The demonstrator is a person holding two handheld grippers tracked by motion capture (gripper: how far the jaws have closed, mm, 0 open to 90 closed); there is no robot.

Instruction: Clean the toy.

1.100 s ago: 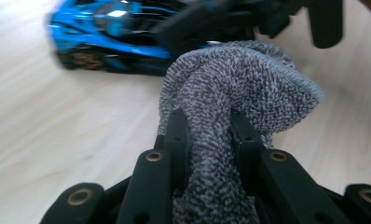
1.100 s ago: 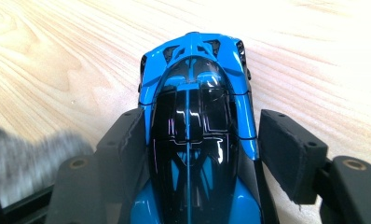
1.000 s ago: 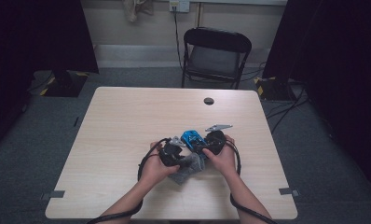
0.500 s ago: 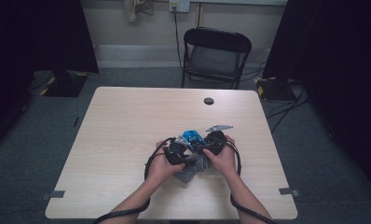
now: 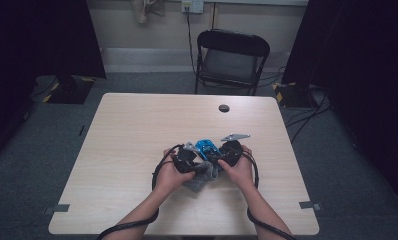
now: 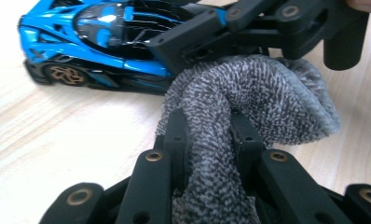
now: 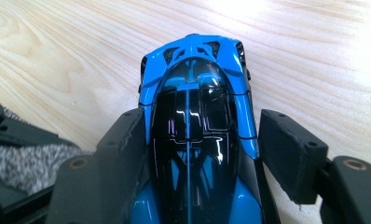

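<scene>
One blue toy car (image 7: pixel 193 121), one grey cloth (image 6: pixel 249 93), two hand-held grippers on one table (image 5: pixel 137 125)

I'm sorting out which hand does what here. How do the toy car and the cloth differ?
The toy car is glossy blue and black, hard and rigid; the cloth is grey, nubby and soft, folded over itself. The car sits between the right gripper jaws; the cloth is pinched in the shut left gripper. Both lie close together on the wooden table.
</scene>
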